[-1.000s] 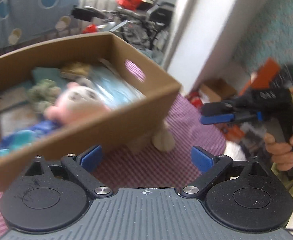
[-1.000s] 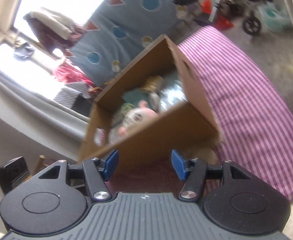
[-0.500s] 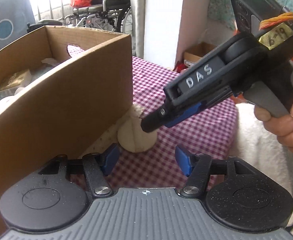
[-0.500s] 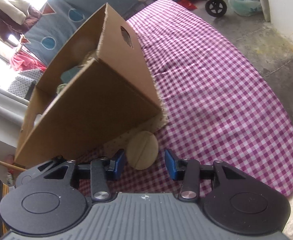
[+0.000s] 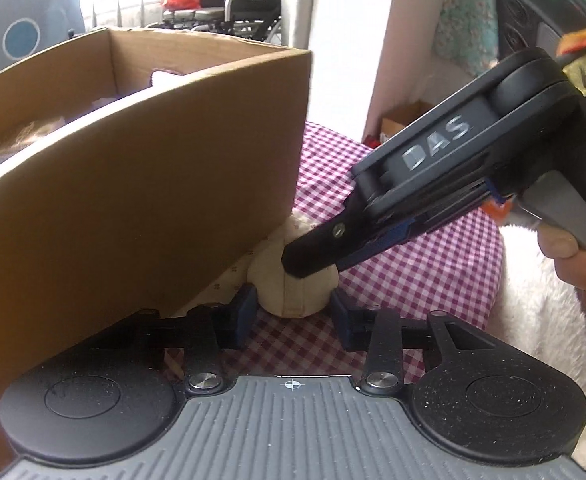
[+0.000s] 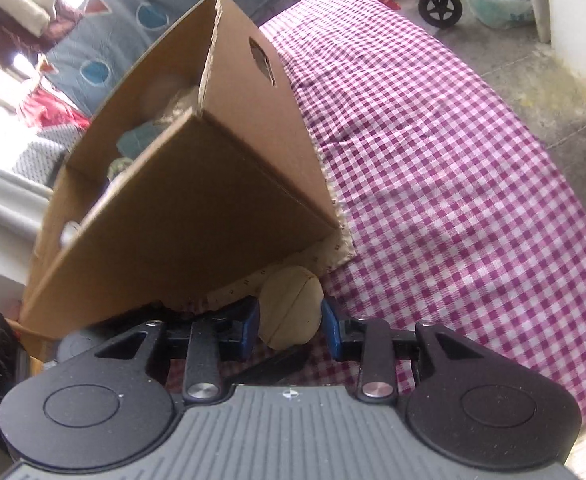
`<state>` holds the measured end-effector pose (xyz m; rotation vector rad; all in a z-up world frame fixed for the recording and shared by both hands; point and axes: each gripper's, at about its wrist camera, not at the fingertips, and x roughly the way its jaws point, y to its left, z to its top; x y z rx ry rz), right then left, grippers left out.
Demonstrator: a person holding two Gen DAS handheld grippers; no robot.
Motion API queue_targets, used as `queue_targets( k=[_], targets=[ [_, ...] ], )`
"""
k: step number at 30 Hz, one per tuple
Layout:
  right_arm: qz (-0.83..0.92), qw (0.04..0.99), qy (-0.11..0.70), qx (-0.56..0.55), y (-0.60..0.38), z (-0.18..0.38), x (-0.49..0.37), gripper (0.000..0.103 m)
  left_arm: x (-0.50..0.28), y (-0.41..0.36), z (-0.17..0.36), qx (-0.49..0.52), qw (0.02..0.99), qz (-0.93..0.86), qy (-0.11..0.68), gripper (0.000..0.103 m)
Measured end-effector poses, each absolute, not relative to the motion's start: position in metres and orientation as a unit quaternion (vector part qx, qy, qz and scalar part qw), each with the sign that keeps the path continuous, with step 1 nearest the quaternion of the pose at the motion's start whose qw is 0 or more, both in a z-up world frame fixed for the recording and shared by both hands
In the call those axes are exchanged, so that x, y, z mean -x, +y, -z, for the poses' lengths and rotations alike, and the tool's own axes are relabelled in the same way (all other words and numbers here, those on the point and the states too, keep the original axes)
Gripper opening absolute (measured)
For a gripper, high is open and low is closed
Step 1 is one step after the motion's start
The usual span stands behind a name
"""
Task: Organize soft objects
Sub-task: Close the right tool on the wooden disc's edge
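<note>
both grippers crowd the beige stuffed toy (image 5: 293,286) lying on the checked bench (image 6: 453,160), pinned under the cardboard box (image 5: 133,184). left gripper (image 5: 289,316) and right gripper (image 6: 290,322) fingers open, straddling it. looks light, squashy; pinch the round end.

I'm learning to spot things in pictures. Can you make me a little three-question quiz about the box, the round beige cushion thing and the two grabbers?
1. True or false: the beige cushion sits inside the cardboard box.
2. Which colour is the checked tablecloth? A) green and white B) purple and white C) plain blue
3. Fill in: in the right wrist view, the cushion lies ____ the right gripper's two blue fingers.

Key: 1. False, it lies on the tablecloth by the box's corner. 2. B. 3. between.
</note>
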<state>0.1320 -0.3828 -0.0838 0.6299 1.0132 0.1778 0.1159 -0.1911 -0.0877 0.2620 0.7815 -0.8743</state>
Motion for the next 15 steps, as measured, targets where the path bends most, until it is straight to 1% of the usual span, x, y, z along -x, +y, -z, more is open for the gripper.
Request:
queue_targets(
  k=[7, 15],
  targets=[
    [-0.095, 0.804, 0.445, -0.383, -0.404, 0.085, -0.126, 0.036, -0.134, -0.176, 0.09, -0.052, 0.816, 0.421, 0.393, 0.035],
    [-0.077, 0.802, 0.447, -0.388, -0.404, 0.096, -0.138, 0.037, -0.136, -0.167, 0.092, -0.033, 0.813, 0.428, 0.393, 0.034]
  ],
)
